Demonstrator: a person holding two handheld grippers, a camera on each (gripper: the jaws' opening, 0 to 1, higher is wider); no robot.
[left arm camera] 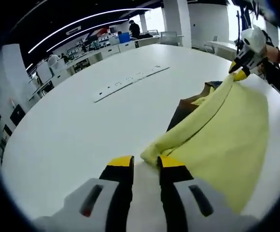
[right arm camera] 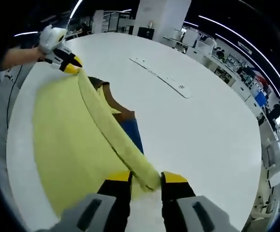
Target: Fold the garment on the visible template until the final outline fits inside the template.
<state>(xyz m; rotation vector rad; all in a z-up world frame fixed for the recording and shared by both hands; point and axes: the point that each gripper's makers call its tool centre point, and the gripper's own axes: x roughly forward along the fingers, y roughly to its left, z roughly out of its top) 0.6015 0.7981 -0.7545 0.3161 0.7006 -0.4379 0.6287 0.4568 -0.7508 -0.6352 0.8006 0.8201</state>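
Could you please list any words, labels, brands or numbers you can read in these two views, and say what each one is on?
No text can be read in either view.
Long white strip lying on the round white table: the strip carries small dark marks, too small and blurred to read.
Soft yellow fabric garment: no print or label visible.
Yellow-tipped black left tool and right tool: no lettering visible.
Background shelves: signs too blurred to read.

One yellow garment (left arm camera: 227, 130) lies on one white table (left arm camera: 72, 130), over one brown template (right arm camera: 123, 113). Two grippers hold it: the left gripper (left arm camera: 146, 164) and the right gripper (right arm camera: 146, 178). One long strip (left arm camera: 130, 83) lies on the table.
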